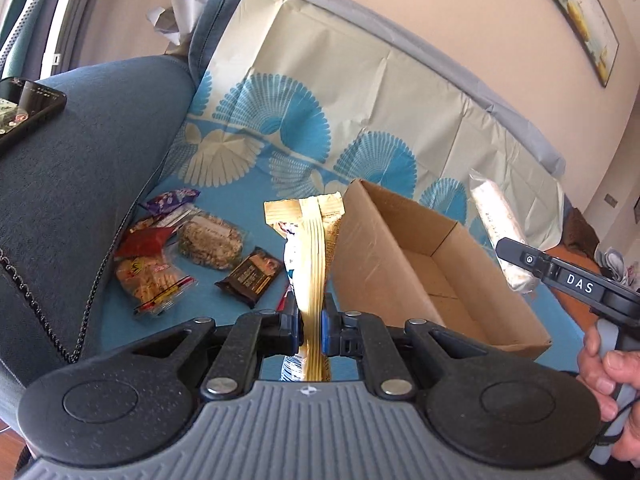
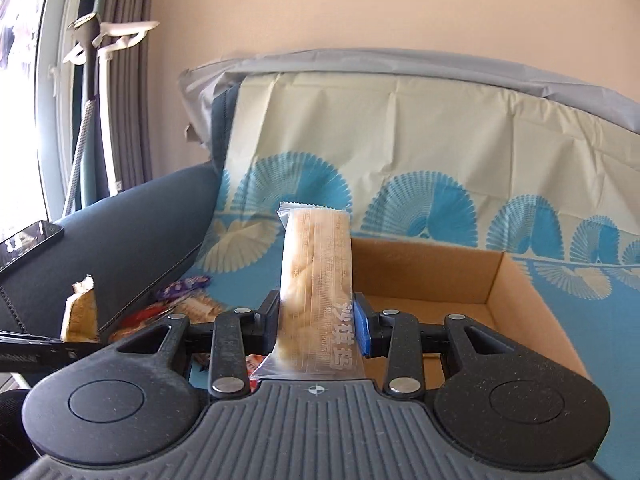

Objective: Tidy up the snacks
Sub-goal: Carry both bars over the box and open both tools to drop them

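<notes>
Beside the cardboard box (image 1: 436, 268), on its left, the left gripper (image 1: 311, 322) is clenched on a gold-seamed snack packet (image 1: 310, 248), pinched along the flat back seam so the packet stands on edge. Over the box's near side, the right gripper (image 2: 318, 326) is clamped across the lower part of a long clear-wrapped cake bar (image 2: 316, 276), which rises upright between the pads. Both look light. The gold packet's film is probably thin and crinkly, so a seam grip should hold without crushing what is inside. The bar looks soft and crumbly under slick wrap; taking it across the middle, gently, seems safest, as a hard squeeze could break it and a loose one could let it slide.

Left of the box, a loose heap of snack packets (image 1: 176, 252) lies on a blue-and-cream fan-patterned cover (image 1: 320, 120) spread over a dark blue sofa (image 1: 80, 168): a soft, uneven surface. A phone (image 1: 24, 112) rests on the armrest further left. The box looks empty.
</notes>
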`<state>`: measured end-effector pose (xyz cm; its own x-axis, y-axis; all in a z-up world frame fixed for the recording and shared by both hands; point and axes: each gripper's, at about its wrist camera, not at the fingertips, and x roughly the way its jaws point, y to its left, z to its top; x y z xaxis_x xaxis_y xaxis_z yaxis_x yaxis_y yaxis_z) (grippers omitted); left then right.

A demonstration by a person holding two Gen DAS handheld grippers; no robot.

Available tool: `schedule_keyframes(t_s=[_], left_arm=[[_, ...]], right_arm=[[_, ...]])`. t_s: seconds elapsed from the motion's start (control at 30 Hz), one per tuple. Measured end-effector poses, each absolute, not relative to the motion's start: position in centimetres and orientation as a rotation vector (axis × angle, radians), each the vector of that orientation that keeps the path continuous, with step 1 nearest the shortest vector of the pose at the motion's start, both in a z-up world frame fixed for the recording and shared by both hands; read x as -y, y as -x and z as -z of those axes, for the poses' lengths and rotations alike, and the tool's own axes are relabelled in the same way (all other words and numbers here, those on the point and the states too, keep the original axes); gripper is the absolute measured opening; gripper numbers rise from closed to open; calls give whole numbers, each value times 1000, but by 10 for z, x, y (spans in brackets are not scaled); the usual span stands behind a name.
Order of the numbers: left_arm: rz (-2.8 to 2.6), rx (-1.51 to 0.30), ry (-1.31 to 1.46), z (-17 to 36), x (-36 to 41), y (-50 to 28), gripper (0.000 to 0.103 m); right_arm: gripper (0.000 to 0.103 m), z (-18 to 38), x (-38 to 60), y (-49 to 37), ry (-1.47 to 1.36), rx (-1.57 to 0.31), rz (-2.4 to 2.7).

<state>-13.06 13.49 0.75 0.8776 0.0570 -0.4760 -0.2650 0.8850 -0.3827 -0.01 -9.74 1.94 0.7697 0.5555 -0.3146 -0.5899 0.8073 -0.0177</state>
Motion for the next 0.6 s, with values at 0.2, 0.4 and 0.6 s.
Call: schedule_keyframes(t_s=[0.2, 0.4, 0.6], left_arm=[[-161, -465, 423, -10, -124, 125, 10], [-162, -468, 381, -10, -116, 118, 10], [-185, -476, 335, -13, -104, 107, 10]], right_arm=[[38, -12, 149, -23, 92, -253, -551], [38, 0, 183, -39, -30, -250, -495], [38, 7, 183, -34, 16, -224, -541]])
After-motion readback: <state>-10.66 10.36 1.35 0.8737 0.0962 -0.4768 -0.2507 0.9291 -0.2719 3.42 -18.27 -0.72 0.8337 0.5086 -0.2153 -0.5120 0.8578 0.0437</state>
